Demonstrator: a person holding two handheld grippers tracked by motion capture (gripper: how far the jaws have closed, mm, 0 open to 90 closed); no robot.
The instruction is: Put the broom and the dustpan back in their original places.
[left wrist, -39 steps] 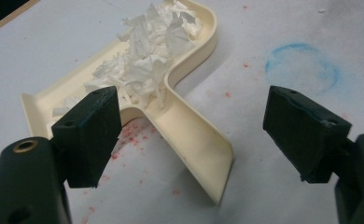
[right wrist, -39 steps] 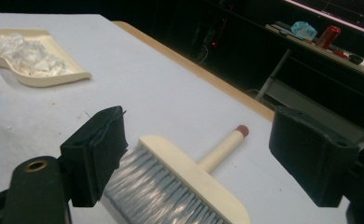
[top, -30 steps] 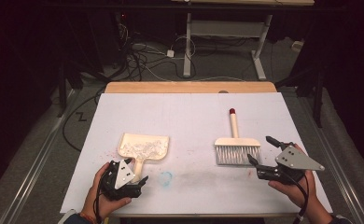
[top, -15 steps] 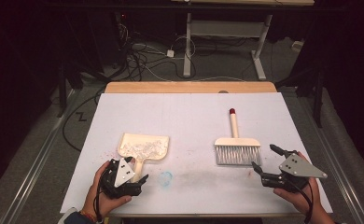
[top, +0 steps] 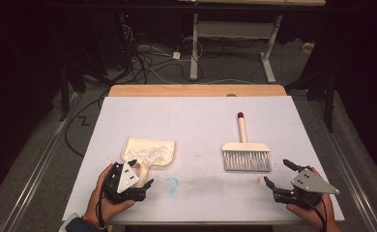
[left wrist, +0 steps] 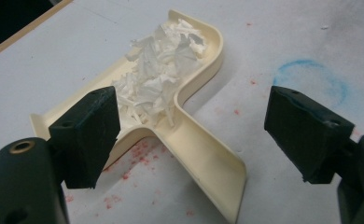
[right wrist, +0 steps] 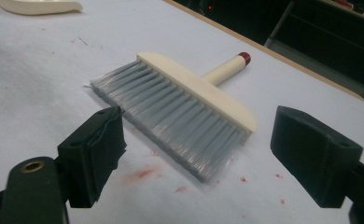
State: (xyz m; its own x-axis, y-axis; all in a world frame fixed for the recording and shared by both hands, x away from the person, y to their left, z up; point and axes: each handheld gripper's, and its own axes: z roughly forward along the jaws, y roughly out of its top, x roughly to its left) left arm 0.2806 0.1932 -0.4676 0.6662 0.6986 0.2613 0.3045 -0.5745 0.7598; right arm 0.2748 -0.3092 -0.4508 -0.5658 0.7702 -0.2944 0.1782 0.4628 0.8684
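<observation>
Both grippers (top: 141,174) (top: 279,173) gape: cream plastic dustpan (left wrist: 189,135) holds shredded paper (left wrist: 161,70); grey-bristled brush (right wrist: 180,109) nearby.

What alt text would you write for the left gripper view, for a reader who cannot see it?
A cream dustpan holding shredded white paper lies on a white table, its handle pointing between the open black jaws of the left gripper. A faint blue ring and red specks mark the table.

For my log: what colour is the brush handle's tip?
Red, on the brush handle's tip; clearest in the right gripper view.
</observation>
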